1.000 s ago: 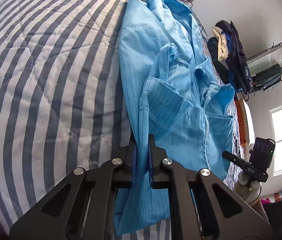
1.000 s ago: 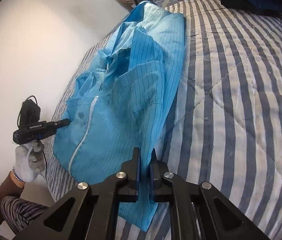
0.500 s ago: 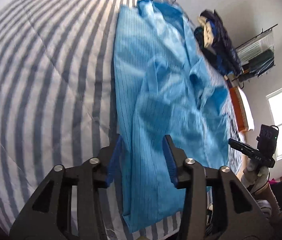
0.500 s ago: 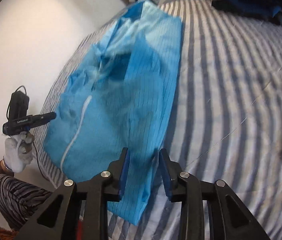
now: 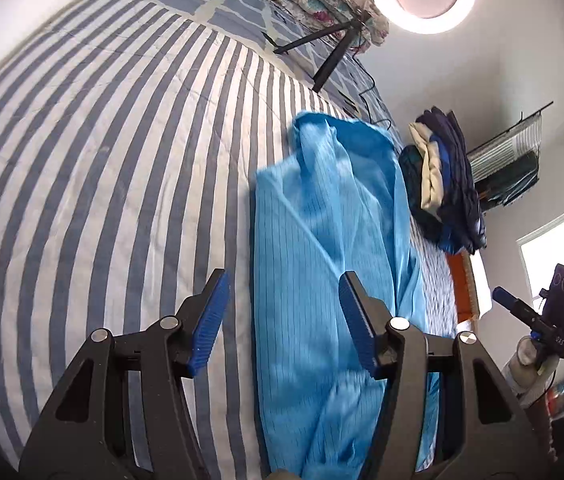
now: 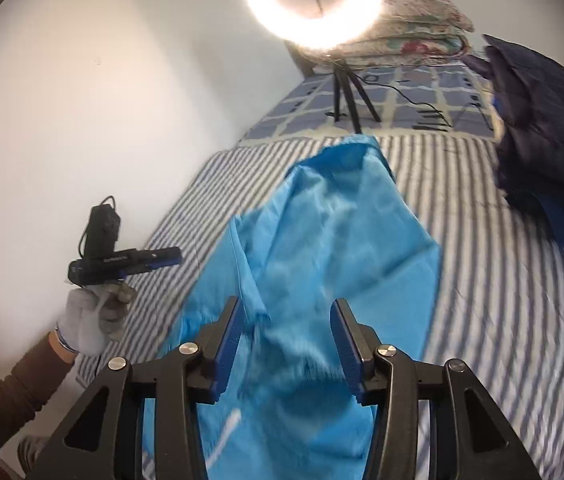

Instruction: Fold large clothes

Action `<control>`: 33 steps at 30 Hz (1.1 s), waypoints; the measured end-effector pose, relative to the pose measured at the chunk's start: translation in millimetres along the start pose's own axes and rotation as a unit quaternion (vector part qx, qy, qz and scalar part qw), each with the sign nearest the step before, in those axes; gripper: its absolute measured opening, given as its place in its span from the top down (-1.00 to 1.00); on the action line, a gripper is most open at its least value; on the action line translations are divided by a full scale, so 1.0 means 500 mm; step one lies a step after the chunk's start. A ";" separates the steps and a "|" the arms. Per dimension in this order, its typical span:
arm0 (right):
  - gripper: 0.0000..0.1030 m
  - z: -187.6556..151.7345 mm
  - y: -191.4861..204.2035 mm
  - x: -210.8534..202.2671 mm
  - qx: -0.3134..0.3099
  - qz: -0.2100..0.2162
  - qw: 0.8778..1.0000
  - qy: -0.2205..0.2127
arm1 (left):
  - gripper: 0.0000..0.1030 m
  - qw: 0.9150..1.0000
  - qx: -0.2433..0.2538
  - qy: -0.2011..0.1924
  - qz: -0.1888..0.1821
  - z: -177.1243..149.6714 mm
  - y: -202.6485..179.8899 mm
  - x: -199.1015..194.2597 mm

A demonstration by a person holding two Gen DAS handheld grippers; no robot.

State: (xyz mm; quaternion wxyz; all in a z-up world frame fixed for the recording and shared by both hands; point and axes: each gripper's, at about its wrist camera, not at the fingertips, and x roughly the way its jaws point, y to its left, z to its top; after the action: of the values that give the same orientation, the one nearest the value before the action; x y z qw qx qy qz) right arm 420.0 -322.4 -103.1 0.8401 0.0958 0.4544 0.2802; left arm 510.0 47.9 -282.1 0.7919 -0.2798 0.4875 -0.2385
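Both grippers have let go of the blue pinstriped coat (image 5: 322,280) — it lies lengthwise on the striped bed (image 5: 101,160). Left gripper (image 5: 282,320) and right gripper (image 6: 286,340) jaws are opening, empty. Light, limp, slippery cloth — best pinched at hem corners.
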 end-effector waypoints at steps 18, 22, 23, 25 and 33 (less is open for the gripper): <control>-0.10 0.282 0.021 0.473 0.030 0.007 0.996 0.089 | -0.13 0.998 -0.019 0.033 -0.049 0.117 0.054 0.133; -0.04 0.281 0.009 0.526 0.048 0.003 0.993 0.104 | 0.18 0.998 -0.019 0.031 -0.055 0.125 0.058 0.136; 0.01 0.280 0.006 0.533 0.053 0.003 0.993 0.106 | 0.37 0.998 -0.018 0.032 -0.055 0.126 0.059 0.139; 0.28 0.276 -0.003 0.548 0.063 0.000 0.992 0.109 | 0.57 0.998 -0.014 0.037 -0.055 0.124 0.059 0.146; 1.00 0.263 -0.029 0.515 0.062 -0.006 0.996 0.058 | 0.95 1.000 0.025 0.008 -0.005 0.109 0.032 0.147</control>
State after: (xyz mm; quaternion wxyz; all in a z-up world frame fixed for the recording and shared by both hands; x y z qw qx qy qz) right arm 643.9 -178.4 -217.1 0.8064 0.1290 0.5195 0.2514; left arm 591.5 23.2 -320.0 0.7937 -0.2604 0.4861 -0.2568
